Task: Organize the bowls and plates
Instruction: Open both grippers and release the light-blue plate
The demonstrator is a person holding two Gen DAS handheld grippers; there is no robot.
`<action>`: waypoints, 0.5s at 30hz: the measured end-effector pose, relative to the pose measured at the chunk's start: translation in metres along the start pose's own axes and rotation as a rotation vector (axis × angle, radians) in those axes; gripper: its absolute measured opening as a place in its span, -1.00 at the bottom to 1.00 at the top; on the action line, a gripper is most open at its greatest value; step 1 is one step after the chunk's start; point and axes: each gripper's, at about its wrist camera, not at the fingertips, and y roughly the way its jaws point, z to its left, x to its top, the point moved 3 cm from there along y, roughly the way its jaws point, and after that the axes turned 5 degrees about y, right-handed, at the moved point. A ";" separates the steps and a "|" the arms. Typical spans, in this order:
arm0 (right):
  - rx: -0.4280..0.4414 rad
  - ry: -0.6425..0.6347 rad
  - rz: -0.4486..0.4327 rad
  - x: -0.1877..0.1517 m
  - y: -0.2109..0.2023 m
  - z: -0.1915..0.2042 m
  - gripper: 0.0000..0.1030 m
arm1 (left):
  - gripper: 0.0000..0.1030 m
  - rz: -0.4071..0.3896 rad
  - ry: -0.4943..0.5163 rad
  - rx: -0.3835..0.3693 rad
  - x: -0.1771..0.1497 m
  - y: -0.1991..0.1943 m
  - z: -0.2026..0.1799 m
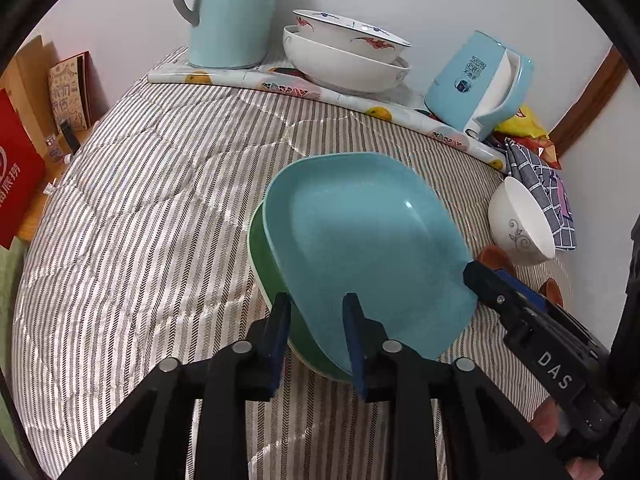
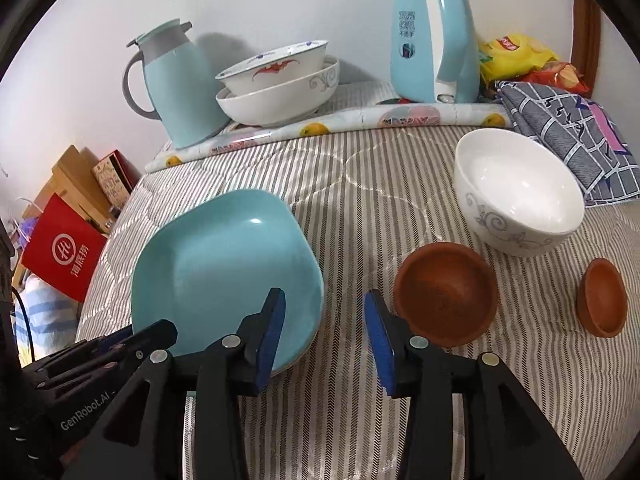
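Glossy rounded-square blue plate sits nested on green plate on the striped quilted bed. Left gripper jaws part-open astride their near rim, contact unclear. Right gripper jaws wide, empty, beside matte terracotta bowl

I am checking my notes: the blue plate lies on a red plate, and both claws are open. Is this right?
Not quite: the blue plate lies on a green plate, as the left wrist view shows. The rest holds: the left claw and right claw are both open.
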 end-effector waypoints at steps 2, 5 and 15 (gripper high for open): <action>0.002 0.004 -0.006 0.000 -0.004 -0.002 -0.17 | -0.07 -0.008 0.003 0.029 0.000 -0.004 0.000; 0.006 0.009 -0.012 0.000 -0.009 -0.005 -0.17 | -0.07 -0.023 0.012 0.040 -0.001 -0.010 -0.001; -0.020 -0.011 -0.069 -0.004 -0.040 -0.028 0.02 | -0.07 -0.045 0.025 0.052 -0.005 -0.022 -0.013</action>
